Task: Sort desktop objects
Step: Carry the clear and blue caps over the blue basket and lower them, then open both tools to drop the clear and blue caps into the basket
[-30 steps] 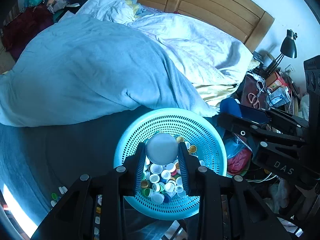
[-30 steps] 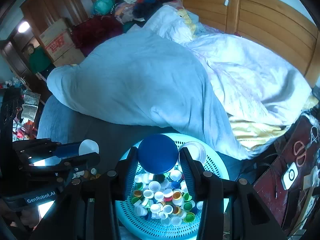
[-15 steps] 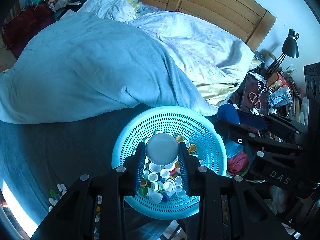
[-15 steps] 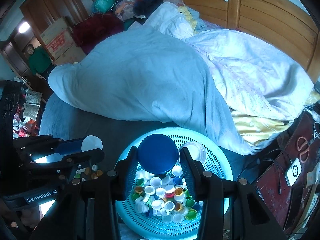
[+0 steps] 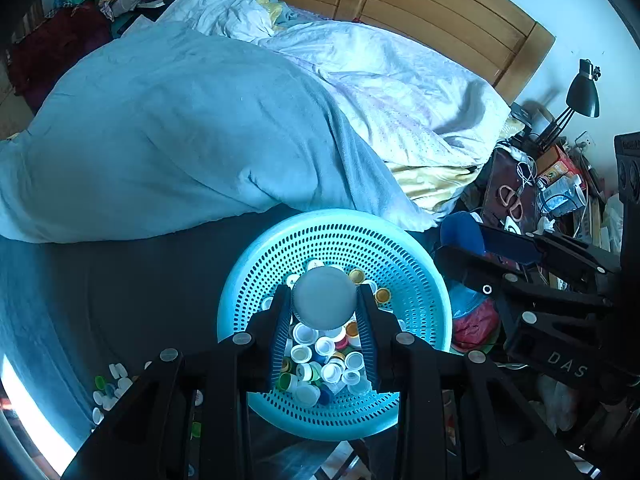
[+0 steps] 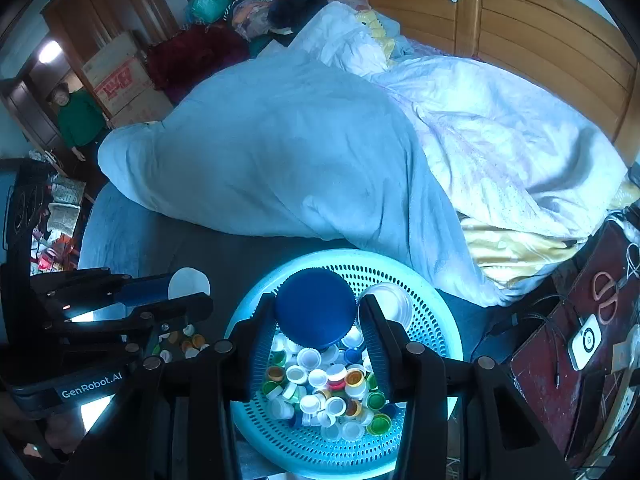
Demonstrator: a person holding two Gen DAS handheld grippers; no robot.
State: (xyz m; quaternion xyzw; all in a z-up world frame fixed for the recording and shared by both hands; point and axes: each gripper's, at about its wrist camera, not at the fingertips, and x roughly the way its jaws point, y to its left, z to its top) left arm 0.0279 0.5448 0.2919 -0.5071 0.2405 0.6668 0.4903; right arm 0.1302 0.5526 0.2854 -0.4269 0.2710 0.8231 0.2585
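Status: both of your grippers hang above the turquoise perforated basket [image 5: 424, 280], each loaded.

Left gripper [image 5: 324, 306]: jaws clamped on a pale grey-white round lid [image 5: 324, 302], held face-on to the camera over the basket's centre. Pads press both edges; no gap visible.

Right gripper [image 6: 316, 312]: jaws clamped on a larger dark blue ribbed lid [image 6: 316, 308], also over the basket, toward its 12 o'clock rim.

Basket contents: a dense heap of small bottle caps [image 6: 328, 384], white, green, orange, red and blue mixed, piled toward 6 o'clock. A clear shallow lid [image 6: 390, 304] leans on the inner wall at about 1 o'clock in the right wrist view.

Outside the basket: loose caps [image 5: 110, 388] lie on the dark surface [image 5: 140, 280] at roughly 8 o'clock from the basket in the left wrist view; a few more show under your left gripper in the right wrist view.

Progress, as a judgement: gathering looks well along, since most caps sit in the basket. Remaining: the two lids you hold are not yet released, and the scattered caps at 8 o'clock are not yet collected. I cannot tell whether the big lids belong in this basket or elsewhere.
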